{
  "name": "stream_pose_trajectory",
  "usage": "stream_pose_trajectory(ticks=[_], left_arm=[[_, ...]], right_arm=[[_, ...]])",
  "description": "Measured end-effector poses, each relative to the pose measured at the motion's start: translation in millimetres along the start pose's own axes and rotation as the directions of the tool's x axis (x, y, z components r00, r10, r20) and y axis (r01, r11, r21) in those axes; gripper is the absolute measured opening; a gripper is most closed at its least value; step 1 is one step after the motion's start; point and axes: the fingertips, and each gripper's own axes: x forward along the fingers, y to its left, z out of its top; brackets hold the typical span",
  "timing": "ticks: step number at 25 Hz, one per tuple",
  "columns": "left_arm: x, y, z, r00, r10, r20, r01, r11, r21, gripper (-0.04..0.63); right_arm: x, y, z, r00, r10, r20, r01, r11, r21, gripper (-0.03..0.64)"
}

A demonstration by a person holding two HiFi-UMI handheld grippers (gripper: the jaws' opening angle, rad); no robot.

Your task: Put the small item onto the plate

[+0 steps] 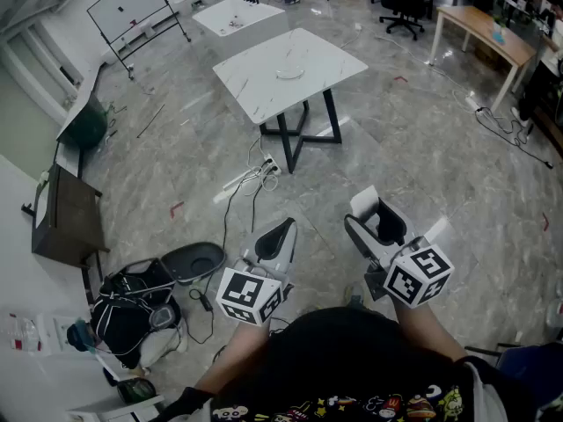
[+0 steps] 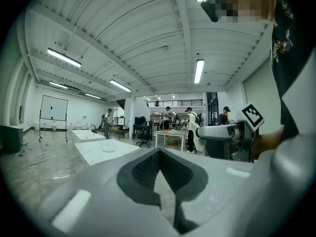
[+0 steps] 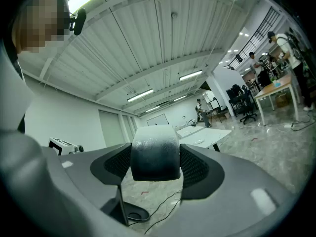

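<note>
Two tools: my left tool is closed on nothing; my right tool grips the small item.
One plate: on the nearer white desk, well apart from my tools; contents too small to tell.

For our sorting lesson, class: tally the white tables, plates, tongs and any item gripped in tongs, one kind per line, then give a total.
White marble-top tables: 2
Plate: 1
Left tongs and right tongs: 2
Small item, gripped in the right tongs: 1
Total: 6
</note>
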Motion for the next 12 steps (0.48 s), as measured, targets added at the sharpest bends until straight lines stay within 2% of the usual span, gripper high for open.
stream_pose_trajectory(ticks=[6,12], left_arm=[[11.3,1.1,-7.1,1.000,0.003,-0.008,-0.003,1.000,-0.003,0.000],[51.6,-5.0,-8.2,0.999,0.023,-0.022,-0.023,1.000,-0.012,0.000]], right_arm=[[5.2,-7.3,-1.0,1.000,0.002,0.003,-0.002,1.000,-0.031,0.331],[12.8,-43.5,6.6,0.999,0.029,-0.022,-0.030,0.999,-0.031,0.331]])
